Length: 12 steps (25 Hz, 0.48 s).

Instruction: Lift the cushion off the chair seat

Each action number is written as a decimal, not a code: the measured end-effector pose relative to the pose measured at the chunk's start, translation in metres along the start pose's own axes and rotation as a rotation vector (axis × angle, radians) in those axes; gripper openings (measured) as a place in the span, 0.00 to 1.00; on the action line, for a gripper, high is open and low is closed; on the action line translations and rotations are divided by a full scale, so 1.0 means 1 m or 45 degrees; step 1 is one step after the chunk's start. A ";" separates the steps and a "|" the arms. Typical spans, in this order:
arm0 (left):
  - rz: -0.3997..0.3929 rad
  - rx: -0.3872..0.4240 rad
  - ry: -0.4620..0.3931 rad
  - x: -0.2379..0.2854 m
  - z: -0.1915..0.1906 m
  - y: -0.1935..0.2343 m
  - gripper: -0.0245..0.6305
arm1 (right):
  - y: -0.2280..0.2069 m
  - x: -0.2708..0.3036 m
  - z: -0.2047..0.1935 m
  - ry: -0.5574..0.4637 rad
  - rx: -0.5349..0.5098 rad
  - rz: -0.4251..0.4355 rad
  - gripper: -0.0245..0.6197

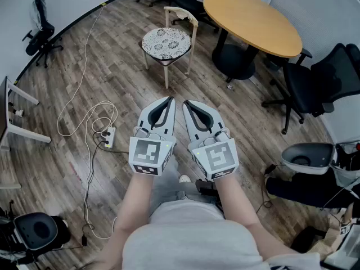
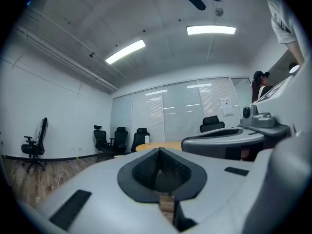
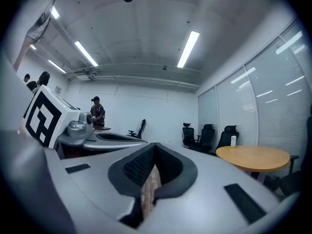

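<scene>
The cushion [image 1: 165,41] is round, white with a dark lace-like pattern, and lies on the seat of a pale wooden chair [image 1: 181,13] at the top centre of the head view. My left gripper [image 1: 170,99] and right gripper [image 1: 185,102] are held side by side, level, well short of the chair and pointing toward it. Each has its jaws closed with the tips together and nothing between them. The left gripper view shows the left gripper [image 2: 159,150] shut over the floor. The right gripper view shows the right gripper [image 3: 155,144] likewise. Neither gripper view shows the cushion.
A round wooden table [image 1: 253,21] stands right of the chair, with black office chairs [image 1: 320,83] beyond it. White cables and a power strip [image 1: 109,136] lie on the wood floor at the left. A person [image 3: 96,112] stands far off.
</scene>
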<state>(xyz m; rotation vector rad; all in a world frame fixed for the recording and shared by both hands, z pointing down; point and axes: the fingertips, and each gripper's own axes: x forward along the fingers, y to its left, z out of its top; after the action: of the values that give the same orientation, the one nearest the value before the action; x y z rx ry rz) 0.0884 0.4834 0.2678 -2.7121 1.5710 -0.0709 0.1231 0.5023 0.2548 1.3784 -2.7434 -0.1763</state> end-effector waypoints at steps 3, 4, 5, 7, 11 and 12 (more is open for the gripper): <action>-0.003 0.003 -0.007 0.019 0.002 0.009 0.04 | -0.011 0.016 -0.005 0.016 0.004 0.012 0.08; -0.004 0.001 -0.008 0.024 0.002 0.013 0.04 | -0.014 0.023 -0.005 0.021 0.006 0.014 0.08; -0.006 -0.002 -0.009 0.030 0.003 0.019 0.04 | -0.017 0.029 -0.006 0.024 0.006 0.015 0.08; -0.011 -0.008 -0.011 0.042 0.003 0.030 0.04 | -0.021 0.044 -0.005 0.025 -0.003 0.016 0.08; -0.014 -0.006 -0.015 0.069 0.007 0.058 0.04 | -0.035 0.078 -0.002 0.004 -0.008 0.007 0.08; -0.014 -0.006 -0.016 0.076 0.008 0.066 0.04 | -0.039 0.087 0.000 -0.013 -0.005 0.000 0.08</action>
<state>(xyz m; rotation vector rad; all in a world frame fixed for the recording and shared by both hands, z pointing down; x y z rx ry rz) 0.0696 0.3842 0.2604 -2.7193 1.5549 -0.0499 0.1022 0.4088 0.2501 1.3799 -2.7501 -0.1893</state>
